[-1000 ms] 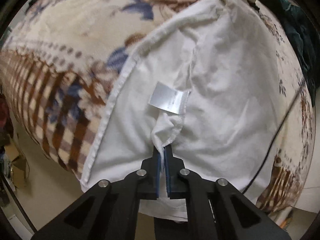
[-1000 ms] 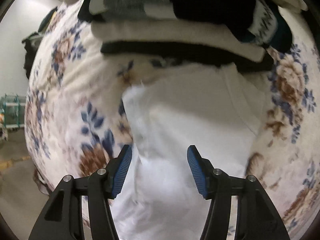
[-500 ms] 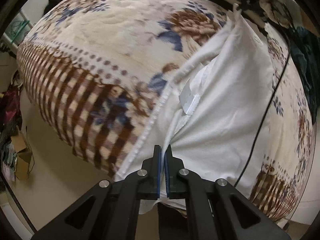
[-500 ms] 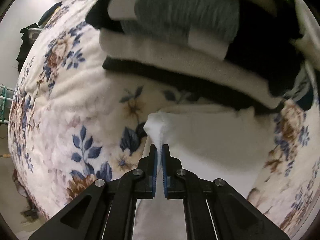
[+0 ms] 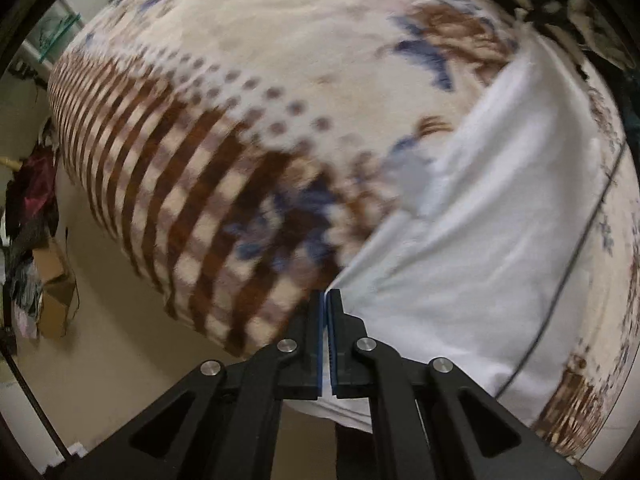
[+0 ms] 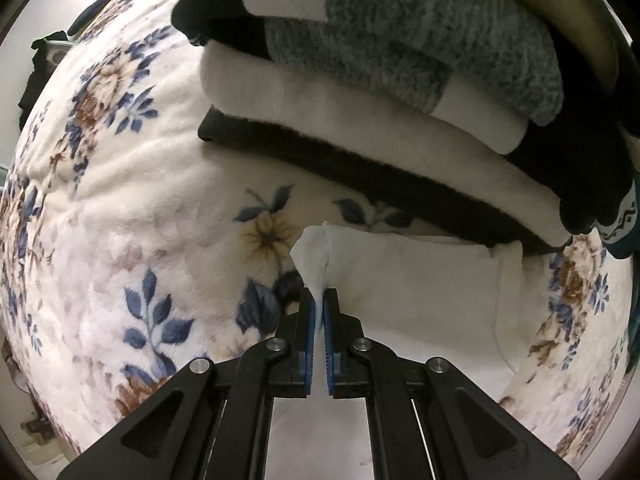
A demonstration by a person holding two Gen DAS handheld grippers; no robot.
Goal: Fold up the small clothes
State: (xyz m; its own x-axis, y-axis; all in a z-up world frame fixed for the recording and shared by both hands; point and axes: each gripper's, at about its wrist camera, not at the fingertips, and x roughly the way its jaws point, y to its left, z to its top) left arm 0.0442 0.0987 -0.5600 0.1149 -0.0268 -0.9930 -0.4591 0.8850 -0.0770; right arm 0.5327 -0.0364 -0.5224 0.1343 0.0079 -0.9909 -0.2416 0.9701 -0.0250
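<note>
- On the blanket [image 6: 120, 208] lies the white garment [image 5: 480, 240], a stack [image 6: 360, 92] at 12 o'clock.
- Left gripper [image 5: 325, 300] pinches its edge.
- Right gripper [image 6: 319, 300] clamps a corner.

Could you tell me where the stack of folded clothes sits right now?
In the right wrist view, the stack of folded clothes fills the upper right, resting on the floral blanket just beyond the white garment pinched in the right gripper.
</note>
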